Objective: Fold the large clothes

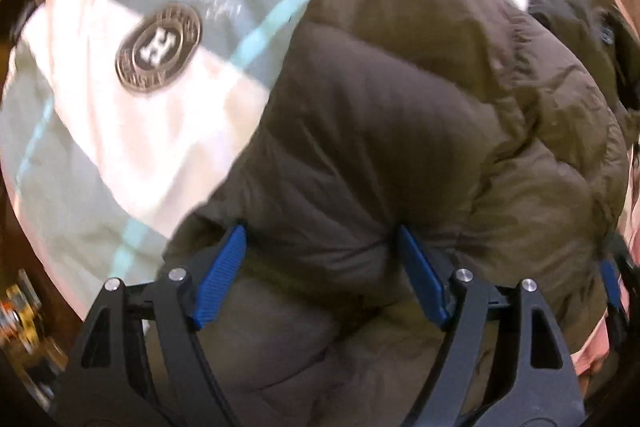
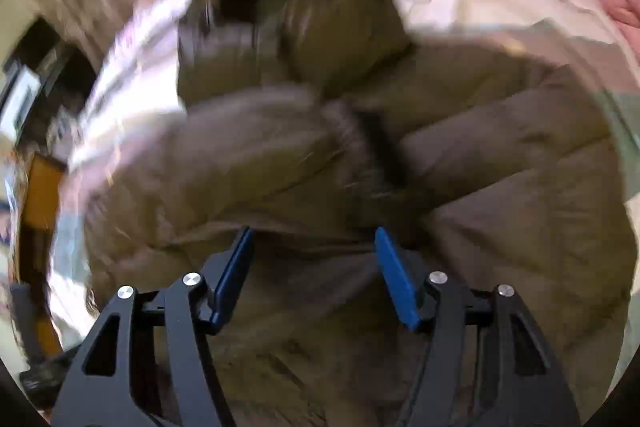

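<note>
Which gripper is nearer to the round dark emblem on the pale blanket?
Left. The left gripper grips the olive puffer jacket, with the emblem on the blanket just beyond. The right gripper shows only jacket; no emblem there.

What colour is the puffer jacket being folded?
Dark olive-brown, quilted; the puffer jacket shows clearest in the left wrist view.

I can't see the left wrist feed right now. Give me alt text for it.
The left gripper clamps a thick fold of an olive puffer jacket, blue pads pressing into the fabric on both sides. The jacket lies on a white, pink and teal bedspread bearing a round dark emblem.
</note>
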`<action>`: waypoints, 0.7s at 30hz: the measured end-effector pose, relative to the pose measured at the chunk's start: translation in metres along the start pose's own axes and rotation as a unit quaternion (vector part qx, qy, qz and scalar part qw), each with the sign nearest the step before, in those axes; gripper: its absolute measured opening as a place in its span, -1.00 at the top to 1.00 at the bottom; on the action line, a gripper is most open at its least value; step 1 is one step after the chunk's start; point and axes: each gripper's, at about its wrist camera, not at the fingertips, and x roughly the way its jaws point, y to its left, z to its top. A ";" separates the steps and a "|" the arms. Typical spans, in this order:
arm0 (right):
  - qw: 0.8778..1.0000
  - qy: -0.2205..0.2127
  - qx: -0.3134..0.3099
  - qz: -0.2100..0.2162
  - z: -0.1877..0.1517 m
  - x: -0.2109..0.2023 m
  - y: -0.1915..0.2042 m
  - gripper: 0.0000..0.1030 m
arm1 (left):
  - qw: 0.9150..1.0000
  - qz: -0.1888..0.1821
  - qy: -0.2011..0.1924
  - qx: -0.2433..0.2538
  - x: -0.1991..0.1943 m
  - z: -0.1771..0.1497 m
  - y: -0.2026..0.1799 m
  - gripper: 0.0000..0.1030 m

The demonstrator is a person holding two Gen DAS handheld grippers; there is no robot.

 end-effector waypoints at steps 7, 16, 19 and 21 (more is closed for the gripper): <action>0.990 -0.023 -0.027 -0.135 -0.001 0.003 0.028 -0.26 | 0.999 0.025 -0.007 0.018 -0.005 0.013 -0.005 -0.62; 0.996 0.073 0.030 -0.032 -0.018 0.045 -0.015 -0.22 | 0.999 0.027 -0.003 0.021 -0.003 0.015 -0.001 -0.67; 0.983 0.027 0.175 -0.042 -0.024 0.022 -0.064 -0.29 | 0.999 0.039 -0.010 0.023 -0.004 0.015 -0.003 -0.67; 0.990 -0.010 0.141 -0.016 -0.020 0.008 -0.048 -0.34 | 0.999 0.042 -0.011 0.028 -0.004 0.016 -0.004 -0.67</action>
